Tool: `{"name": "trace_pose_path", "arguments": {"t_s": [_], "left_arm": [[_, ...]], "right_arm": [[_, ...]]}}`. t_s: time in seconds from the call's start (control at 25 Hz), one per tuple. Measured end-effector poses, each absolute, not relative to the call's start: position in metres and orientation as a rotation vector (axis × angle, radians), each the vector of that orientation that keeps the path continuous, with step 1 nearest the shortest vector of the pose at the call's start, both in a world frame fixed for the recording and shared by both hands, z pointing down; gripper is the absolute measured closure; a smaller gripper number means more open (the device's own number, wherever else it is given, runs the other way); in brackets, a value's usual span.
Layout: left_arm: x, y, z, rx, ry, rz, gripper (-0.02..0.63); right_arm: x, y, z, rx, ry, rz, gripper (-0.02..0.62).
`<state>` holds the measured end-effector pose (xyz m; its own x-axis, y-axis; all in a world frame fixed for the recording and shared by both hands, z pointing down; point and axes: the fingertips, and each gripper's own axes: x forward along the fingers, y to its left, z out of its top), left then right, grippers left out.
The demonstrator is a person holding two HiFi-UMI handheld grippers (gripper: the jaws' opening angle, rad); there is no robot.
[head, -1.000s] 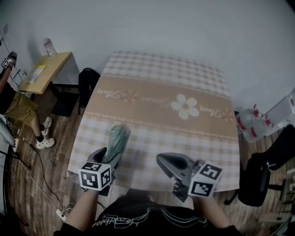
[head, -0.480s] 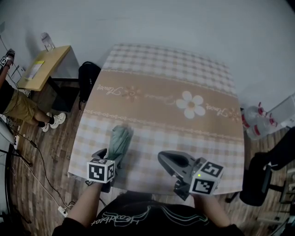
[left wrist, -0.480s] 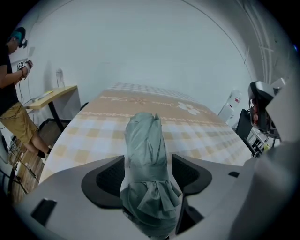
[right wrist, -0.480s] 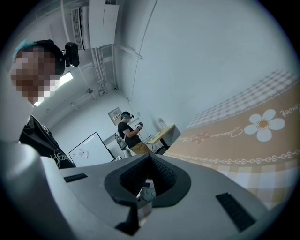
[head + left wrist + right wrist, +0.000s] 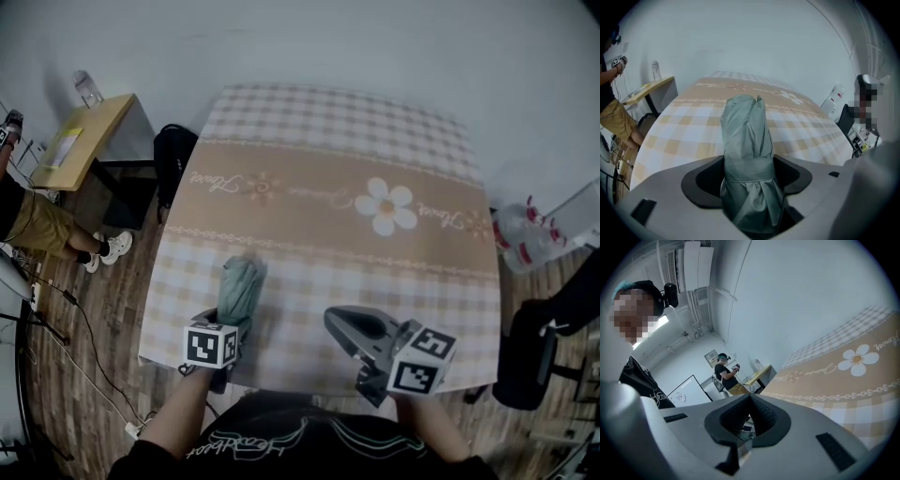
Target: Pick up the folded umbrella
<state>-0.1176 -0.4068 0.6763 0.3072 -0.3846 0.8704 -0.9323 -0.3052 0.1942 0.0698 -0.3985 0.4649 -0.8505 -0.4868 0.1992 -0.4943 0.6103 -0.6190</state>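
Left tool [image 5: 747,177] lower than 1 second back, jaws opening astride near end of folded umbrella [image 5: 744,133] on table [image 5: 375,281], not yet squeezing; grasp looks imminent. Right tool [image 5: 749,414] closed, empty.

1. Near end of the folded umbrella [image 5: 240,286] lost beneath the left tongs [image 5: 225,328], opening with it between them.
2. Same end sunk in shadow in the left gripper view.
3. Script [image 5: 214,181] on the surface [image 5: 328,122], left of the flower [image 5: 386,206]: too small to read.
4. Person [image 5: 28,225] at far left, cropped by the edge.
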Motion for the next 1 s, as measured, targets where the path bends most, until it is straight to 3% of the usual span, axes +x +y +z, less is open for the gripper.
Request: {"name": "trace_pose_path", "arguments": {"t_s": [1.0], "left_arm": [[-0.122,-0.411,0.679,1.873,-1.279,0.946,0.322]], "right_arm": [[0.102,-0.367,0.488,0.966,-2.744,1.176,0.584]]}}
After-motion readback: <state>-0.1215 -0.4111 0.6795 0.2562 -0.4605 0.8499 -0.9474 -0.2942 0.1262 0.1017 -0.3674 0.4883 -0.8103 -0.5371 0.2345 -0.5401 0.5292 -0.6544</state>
